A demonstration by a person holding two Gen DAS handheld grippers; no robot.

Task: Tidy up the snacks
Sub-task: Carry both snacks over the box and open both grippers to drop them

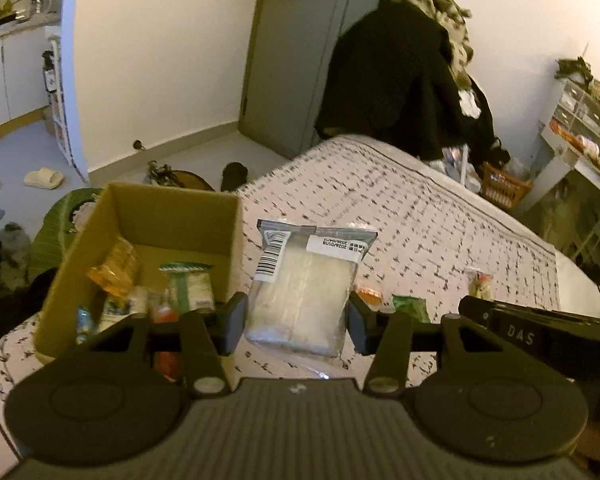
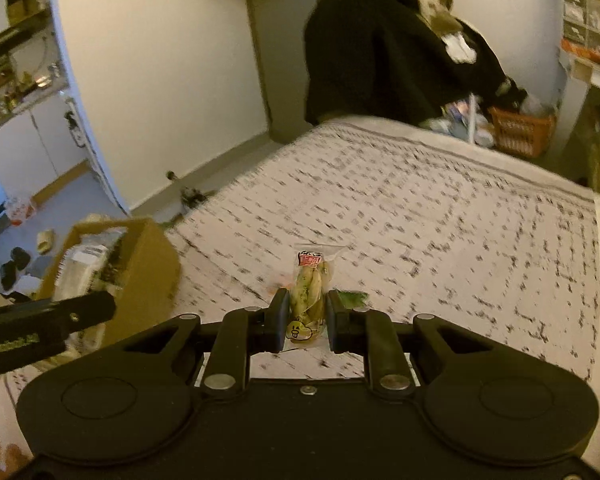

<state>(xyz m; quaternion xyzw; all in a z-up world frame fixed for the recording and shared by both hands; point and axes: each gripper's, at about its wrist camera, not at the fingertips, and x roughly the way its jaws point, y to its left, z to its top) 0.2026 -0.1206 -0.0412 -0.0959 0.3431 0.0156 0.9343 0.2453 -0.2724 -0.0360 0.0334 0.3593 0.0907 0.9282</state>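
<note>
Snacks appeared in both wrist views. Your left gripper (image 1: pixel 296 322) stood partly open, its pads pressed against the two sides of a clear-wrapped white packet (image 1: pixel 304 292) bearing a barcode and a printed label, held above the patterned bedspread (image 1: pixel 420 216). At ten o'clock from that packet sat an open cardboard box (image 1: pixel 152 232) on the bed, already containing an orange pouch (image 1: pixel 116 266), a green-and-white packet (image 1: pixel 190 286) and other small wrappers too blurred to name. At three o'clock of the packet, an orange snack (image 1: pixel 369 295) and a green snack (image 1: pixel 410 306) lay on the spread. Your right gripper (image 2: pixel 308 320) was closed tight on a small clear pouch of yellow-green pieces (image 2: pixel 312 288), carried upright above the bedspread. From that view the cardboard box lay at nine o'clock, with your left gripper's body before it.
</note>
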